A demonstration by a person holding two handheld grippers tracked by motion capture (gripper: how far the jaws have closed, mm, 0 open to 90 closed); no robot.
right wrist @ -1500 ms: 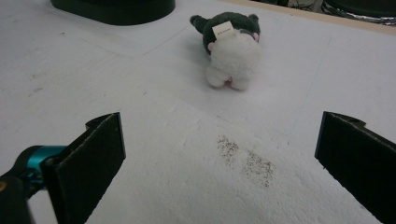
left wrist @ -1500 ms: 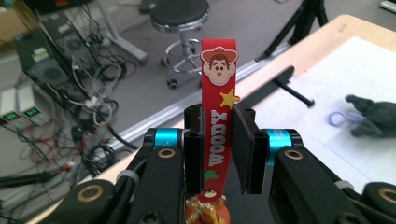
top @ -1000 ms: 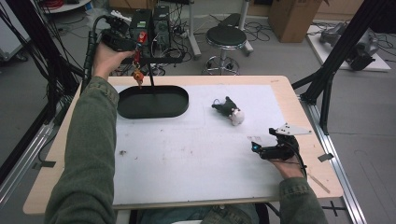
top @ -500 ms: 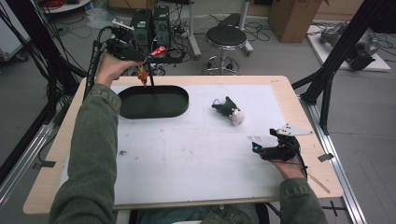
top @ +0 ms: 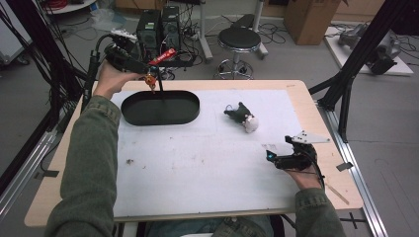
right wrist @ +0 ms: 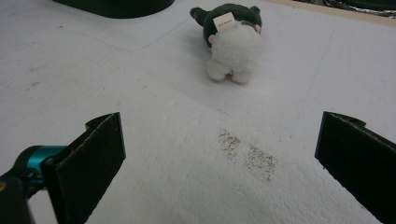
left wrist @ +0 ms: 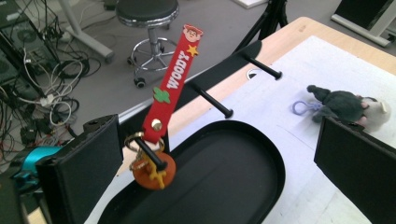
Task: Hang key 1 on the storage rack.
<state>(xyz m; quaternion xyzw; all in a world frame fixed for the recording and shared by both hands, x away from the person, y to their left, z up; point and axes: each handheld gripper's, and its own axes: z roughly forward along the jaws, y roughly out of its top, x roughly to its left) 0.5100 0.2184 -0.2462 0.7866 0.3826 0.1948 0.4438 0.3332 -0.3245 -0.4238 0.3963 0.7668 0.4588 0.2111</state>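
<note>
A red "WOODY" strap keychain [left wrist: 172,84] with a gold ring and an orange charm [left wrist: 154,171] hangs on a black peg [left wrist: 150,157] above the black oval tray [left wrist: 243,186]. My left gripper [left wrist: 217,140] stands wide open on either side of it, touching nothing. From above, the left gripper [top: 129,58] is at the table's far left, with the keychain [top: 162,56] beside it and the tray [top: 183,112] just below. A dark plush toy [top: 242,117] with a white belly lies right of the tray. My right gripper [top: 276,160] is open on the mat, facing the plush toy [right wrist: 233,42].
Two more bare pegs [left wrist: 212,100] stick out from the black rack bar [left wrist: 233,60] behind the tray. A thin black post [top: 161,92] rises over the tray. A white mat [top: 197,168] covers the wooden table [top: 341,192]. A stool [top: 239,39] and computer gear stand beyond.
My left hand has shifted slightly towards the tray, and the red strap now sticks out to the right of the gripper. The right gripper and the plush toy have not moved.
</note>
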